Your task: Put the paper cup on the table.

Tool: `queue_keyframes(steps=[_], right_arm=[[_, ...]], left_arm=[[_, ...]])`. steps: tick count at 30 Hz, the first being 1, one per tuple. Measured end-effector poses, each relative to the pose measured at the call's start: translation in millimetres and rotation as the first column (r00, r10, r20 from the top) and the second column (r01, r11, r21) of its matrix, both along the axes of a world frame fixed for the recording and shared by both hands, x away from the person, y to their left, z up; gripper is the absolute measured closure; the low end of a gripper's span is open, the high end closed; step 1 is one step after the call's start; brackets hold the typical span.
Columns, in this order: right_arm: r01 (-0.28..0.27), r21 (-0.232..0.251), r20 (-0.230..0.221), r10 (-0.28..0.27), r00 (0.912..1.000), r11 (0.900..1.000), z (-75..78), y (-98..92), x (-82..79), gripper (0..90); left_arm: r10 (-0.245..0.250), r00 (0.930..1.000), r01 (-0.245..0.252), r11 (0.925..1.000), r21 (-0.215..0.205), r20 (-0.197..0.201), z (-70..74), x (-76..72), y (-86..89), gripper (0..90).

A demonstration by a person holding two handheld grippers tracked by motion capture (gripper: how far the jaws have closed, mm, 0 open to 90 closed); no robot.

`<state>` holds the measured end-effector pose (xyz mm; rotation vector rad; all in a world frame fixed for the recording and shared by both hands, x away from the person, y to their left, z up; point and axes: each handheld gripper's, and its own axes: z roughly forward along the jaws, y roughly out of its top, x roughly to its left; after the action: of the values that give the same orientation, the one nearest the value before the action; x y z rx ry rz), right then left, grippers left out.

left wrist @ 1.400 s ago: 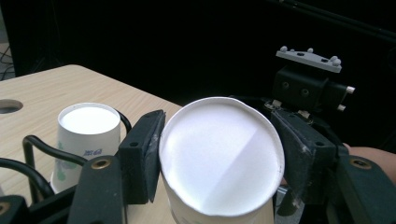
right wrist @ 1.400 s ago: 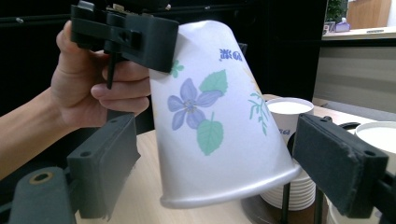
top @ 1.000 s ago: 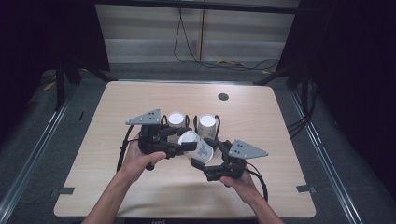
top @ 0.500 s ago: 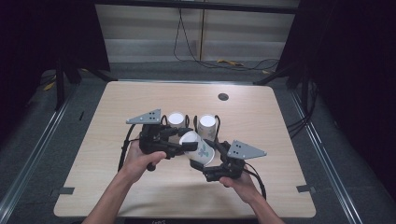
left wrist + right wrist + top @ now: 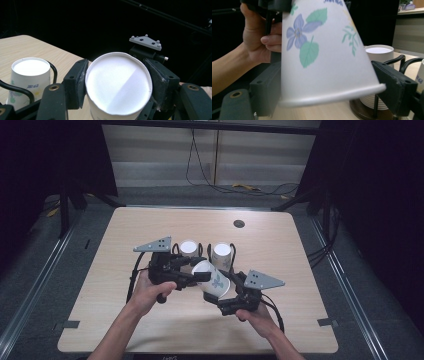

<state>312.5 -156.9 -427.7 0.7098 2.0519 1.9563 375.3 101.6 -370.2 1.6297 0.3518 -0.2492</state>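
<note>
A white paper cup [image 5: 212, 279] with a flower print hangs tilted above the table's middle, held from both ends. My left gripper [image 5: 196, 271] is shut on its narrow base end; in the left gripper view the pads [image 5: 76, 82] press both sides of the round base [image 5: 117, 82]. My right gripper [image 5: 226, 293] takes the wide rim end. Its jaws have just been opening, and in the right gripper view the cup [image 5: 324, 50] still sits between the pads [image 5: 387, 80], rim touching both.
Two more cups stand upside down behind the grippers, one on the left [image 5: 188, 248] and one on the right [image 5: 221, 253], each within black wire loops [image 5: 53, 72]. A round hole [image 5: 239, 224] marks the table's far side. Dark floor surrounds the table.
Both hands stay in place with the cup between them. The cup's tilt shifts very slightly; nothing else differs.
</note>
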Motion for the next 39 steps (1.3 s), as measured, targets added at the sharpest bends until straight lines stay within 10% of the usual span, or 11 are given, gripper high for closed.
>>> queue_keyframes(steps=[21,39], right_arm=[[-0.023,-0.031,-0.001,0.022,0.9997,0.999,1.3,-4.5,-1.8,24.4],[-0.027,-0.086,-0.02,0.025,0.9995,0.996,1.0,-4.8,-2.4,26.1]], left_arm=[[-0.001,0.9999,0.002,0.9998,0.022,-0.014,-2.4,1.2,2.7,35.4],[0.034,0.9992,-0.036,0.9938,0.105,0.019,-0.9,-0.8,-1.3,16.1]])
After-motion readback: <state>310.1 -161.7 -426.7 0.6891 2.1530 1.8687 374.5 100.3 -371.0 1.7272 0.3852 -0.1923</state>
